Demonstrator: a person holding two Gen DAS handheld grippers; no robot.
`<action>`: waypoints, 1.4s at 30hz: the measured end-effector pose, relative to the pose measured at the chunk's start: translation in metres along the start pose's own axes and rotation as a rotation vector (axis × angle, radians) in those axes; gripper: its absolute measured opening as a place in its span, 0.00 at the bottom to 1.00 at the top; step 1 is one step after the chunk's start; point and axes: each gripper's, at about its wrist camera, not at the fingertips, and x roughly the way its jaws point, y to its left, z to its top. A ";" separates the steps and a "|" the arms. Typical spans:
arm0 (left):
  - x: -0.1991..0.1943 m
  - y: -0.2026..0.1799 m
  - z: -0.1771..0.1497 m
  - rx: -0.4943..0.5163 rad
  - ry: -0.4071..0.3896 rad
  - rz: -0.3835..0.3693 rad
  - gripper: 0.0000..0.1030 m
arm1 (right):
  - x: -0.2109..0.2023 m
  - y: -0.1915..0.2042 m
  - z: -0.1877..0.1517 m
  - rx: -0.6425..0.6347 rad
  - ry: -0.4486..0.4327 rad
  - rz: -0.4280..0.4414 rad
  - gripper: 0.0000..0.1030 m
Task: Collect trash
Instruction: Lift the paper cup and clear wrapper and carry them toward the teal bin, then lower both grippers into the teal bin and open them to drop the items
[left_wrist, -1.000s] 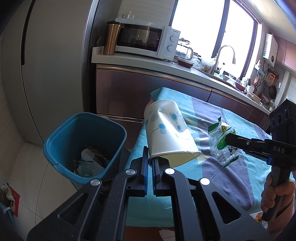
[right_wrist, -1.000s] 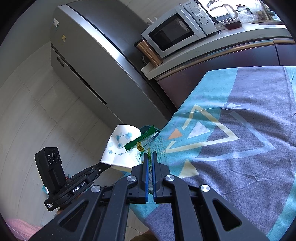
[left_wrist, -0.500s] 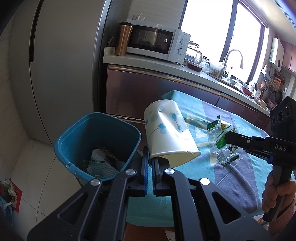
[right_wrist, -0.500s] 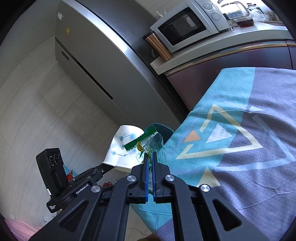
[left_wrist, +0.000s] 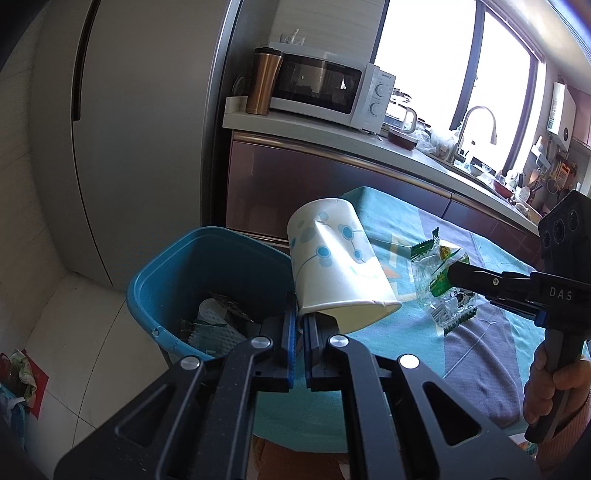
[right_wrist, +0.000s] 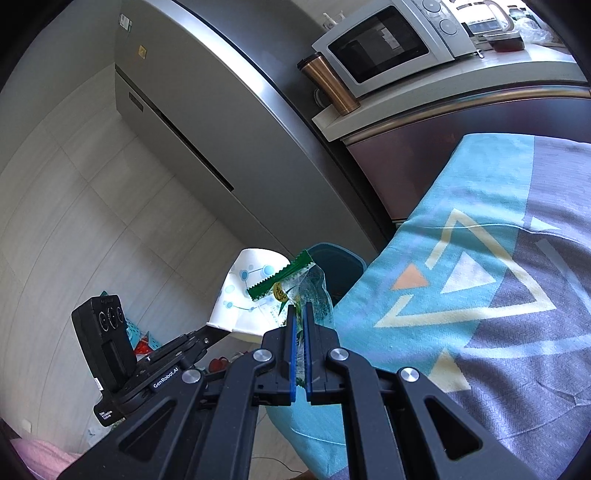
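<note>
From the left wrist I see my left gripper (left_wrist: 300, 314) pinching the cup (left_wrist: 334, 267) by its rim at centre frame, beside the bin (left_wrist: 177, 273), whose trash inside shows only here. From the right wrist, my right gripper (right_wrist: 300, 332) clamps the wrapper (right_wrist: 295, 284) at centre, over the surface (right_wrist: 480, 332) edge.

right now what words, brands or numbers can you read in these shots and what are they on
"DAS" on the right gripper body, seen from the left wrist view.
"GenRobot.AI" on the left gripper body, seen from the right wrist view.
White sticker low on that gripper: too small to read.
Microwave brand mark above its dials: blurred.
Snack wrapper print: unreadable.
Fridge stickers: unreadable.
</note>
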 end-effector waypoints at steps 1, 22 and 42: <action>0.000 0.001 0.000 -0.001 -0.001 0.003 0.04 | 0.001 0.000 0.000 -0.001 0.001 0.001 0.02; -0.001 0.021 0.001 -0.038 -0.005 0.041 0.04 | 0.021 0.008 0.009 -0.014 0.032 0.026 0.02; 0.004 0.045 0.003 -0.074 0.000 0.083 0.04 | 0.039 0.019 0.013 -0.043 0.067 0.034 0.02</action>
